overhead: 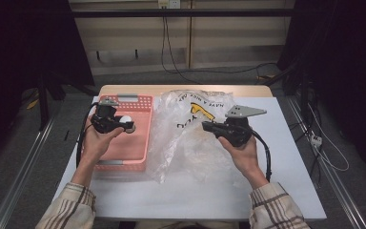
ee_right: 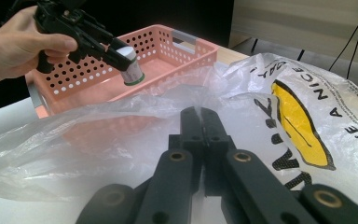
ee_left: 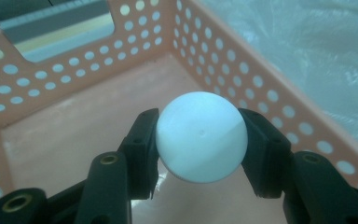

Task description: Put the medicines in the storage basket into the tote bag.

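A pink perforated basket (overhead: 145, 143) stands on the left half of the white table (overhead: 195, 195). My left gripper (overhead: 126, 125) hovers over the basket, shut on a small white bottle (ee_left: 200, 135) with a rounded top. From the right gripper view the bottle (ee_right: 133, 67) shows a green band at its lower end. Under it the basket floor (ee_left: 65, 140) is bare. A clear plastic bag (overhead: 186, 143) with yellow and black print lies crumpled right of the basket. My right gripper (ee_right: 199, 116) is shut on a fold of the bag's film, holding it up.
The bag's near side spreads toward the table's front. Bare white tabletop (overhead: 290, 157) lies to the right of my right hand. Beyond the table's far edge, black cables (overhead: 171, 57) run down a pale wall, and dark curtains hang on both sides.
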Available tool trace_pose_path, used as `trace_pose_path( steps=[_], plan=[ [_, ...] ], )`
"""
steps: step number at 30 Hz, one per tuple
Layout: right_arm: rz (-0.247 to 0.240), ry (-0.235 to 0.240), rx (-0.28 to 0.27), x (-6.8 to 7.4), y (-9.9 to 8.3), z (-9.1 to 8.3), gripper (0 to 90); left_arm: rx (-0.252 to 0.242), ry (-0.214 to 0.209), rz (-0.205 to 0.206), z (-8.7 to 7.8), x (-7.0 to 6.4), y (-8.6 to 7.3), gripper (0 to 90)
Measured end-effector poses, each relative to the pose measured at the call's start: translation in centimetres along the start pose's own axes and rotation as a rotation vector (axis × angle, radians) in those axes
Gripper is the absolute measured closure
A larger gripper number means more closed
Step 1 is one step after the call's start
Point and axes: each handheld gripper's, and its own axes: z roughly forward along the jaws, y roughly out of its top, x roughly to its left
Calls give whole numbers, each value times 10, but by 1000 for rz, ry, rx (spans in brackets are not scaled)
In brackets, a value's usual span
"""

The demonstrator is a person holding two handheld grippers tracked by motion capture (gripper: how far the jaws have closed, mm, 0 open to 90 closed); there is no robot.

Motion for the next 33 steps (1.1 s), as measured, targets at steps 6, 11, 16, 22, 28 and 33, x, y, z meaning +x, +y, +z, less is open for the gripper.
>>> trace_pose_path(
  steps=[6,11,16,22,28,33],
  plan=[
    [6,-3,-1,-1,-1,1,900,-33,-22,15,-9,-8,2,514],
    [3,-2,1,-1,-1,1,900,-82,-55,4,-18,-16,4,514],
    [2,0,-1,-1,-1,1,900,-106,-58,29,-27,-23,5,514],
    [2,-2,0,-1,-1,1,900,-128,-71,49,-38,-31,5,514],
    [2,7,-2,0,-1,1,900,-152,-85,64,-49,-43,4,514],
    [2,9,1,0,-1,2,900,-171,-100,93,-54,-56,2,514]
  ],
)
